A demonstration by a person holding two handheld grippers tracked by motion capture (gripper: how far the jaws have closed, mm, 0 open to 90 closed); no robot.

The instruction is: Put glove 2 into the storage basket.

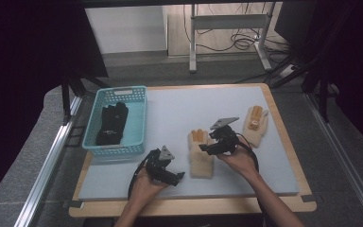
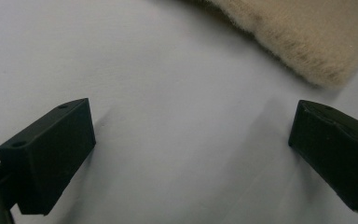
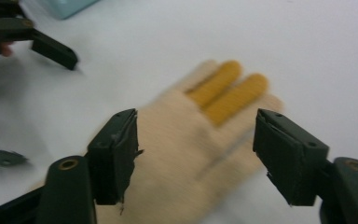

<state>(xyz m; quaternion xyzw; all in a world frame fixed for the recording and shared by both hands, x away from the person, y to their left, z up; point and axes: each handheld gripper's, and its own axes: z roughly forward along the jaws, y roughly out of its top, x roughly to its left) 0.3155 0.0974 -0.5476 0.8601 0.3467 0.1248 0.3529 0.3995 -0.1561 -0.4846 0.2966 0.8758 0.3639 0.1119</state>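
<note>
From above, a beige glove [image 1: 202, 156] lies mid-table with the right gripper [image 1: 208, 147] spread above it, seemingly to seize it for the basket [image 1: 137, 94] at ten o'clock; the left gripper [image 2: 191, 154], open and empty, sees its cuff at one o'clock; the right gripper view frames it between parted jaws.

Dim room: grey carpet floor [image 1: 38, 156], white wall [image 1: 123, 28], metal desk frame [image 1: 227, 28] with tangled cables [image 1: 246, 40] behind.
</note>
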